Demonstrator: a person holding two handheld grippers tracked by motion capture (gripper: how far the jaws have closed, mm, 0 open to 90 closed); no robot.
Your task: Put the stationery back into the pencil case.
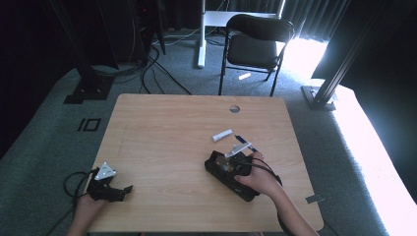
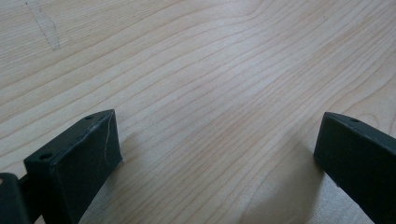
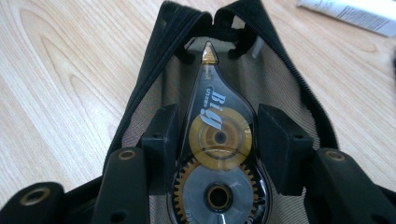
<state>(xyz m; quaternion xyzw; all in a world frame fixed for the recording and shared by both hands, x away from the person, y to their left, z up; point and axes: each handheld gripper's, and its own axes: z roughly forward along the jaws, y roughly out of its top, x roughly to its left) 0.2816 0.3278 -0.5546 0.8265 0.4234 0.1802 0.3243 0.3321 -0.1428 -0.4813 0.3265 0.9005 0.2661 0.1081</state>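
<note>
You are working at a wooden table (image 1: 162, 132), and it is carrying few things. The largest of them is a black mesh pencil case (image 3: 154, 88), which is lying open near the right front part of the table. Your right gripper (image 3: 218, 135) is reaching into this pouch, and its jaws are standing at a middle width on both sides of a correction tape dispenser (image 3: 217, 140). The left jaw is touching its side; whether the right jaw is also pressing on it, I cannot tell. The dispenser is lying on the mesh with its tip pointing to the far end of the case.

Your left gripper (image 2: 217, 158) is resting low over the bare wood at the left front corner, jaws wide apart and holding nothing.

Just beyond the pouch, a small white tube (image 1: 222, 135) and a blue pen (image 1: 244, 142) are lying on the table.
</note>
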